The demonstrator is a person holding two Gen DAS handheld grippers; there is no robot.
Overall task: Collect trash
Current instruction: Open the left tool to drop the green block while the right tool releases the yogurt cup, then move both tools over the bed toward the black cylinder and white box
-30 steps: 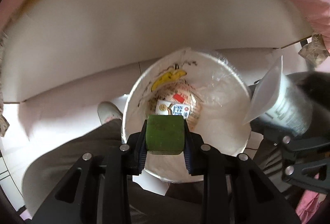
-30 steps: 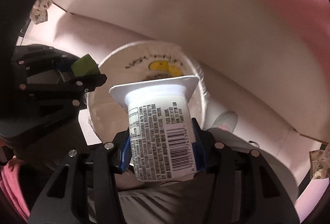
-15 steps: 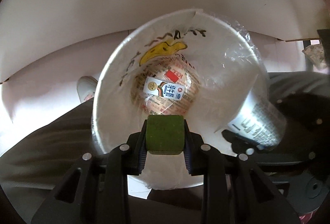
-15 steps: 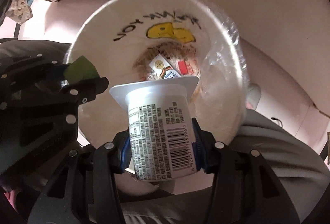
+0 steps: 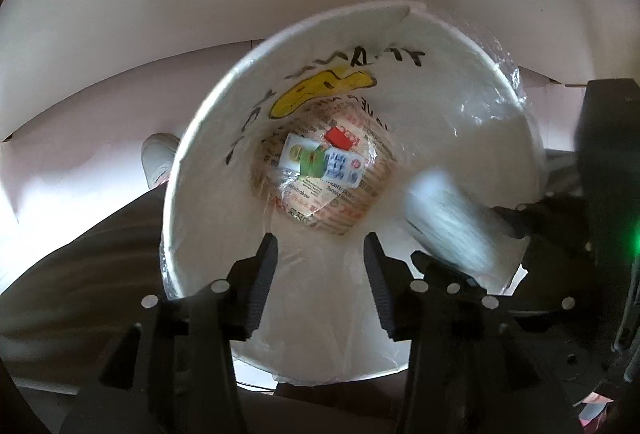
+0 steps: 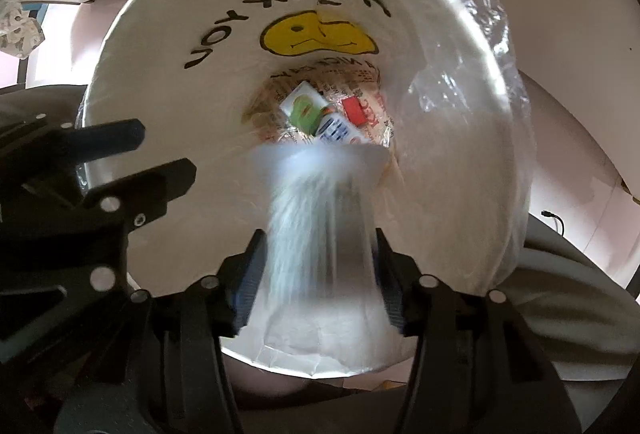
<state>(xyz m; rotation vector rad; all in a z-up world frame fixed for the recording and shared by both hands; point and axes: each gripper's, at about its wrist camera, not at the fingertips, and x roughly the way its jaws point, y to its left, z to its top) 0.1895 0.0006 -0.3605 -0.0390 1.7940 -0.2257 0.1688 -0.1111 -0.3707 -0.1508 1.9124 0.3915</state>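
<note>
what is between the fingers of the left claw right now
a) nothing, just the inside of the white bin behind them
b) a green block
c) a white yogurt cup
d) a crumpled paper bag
a: the left claw has its jaws opening with an empty gap that shows only the white bin, while the green block already lies at the bottom on the other trash.

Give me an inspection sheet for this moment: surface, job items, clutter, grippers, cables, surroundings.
Surface: pale floor.
Job's things: white paper bin with yellow smiley face, clear plastic liner; green block on small printed carton at the bottom; white yogurt cup motion-blurred, dropping in.
Clutter: nothing seen.
Grippers: left gripper opening, empty; right gripper opening, cup between fingers, apparently released.
Cables: thin black cable on floor.
Surroundings: person's grey trouser leg, light shoe.
</note>
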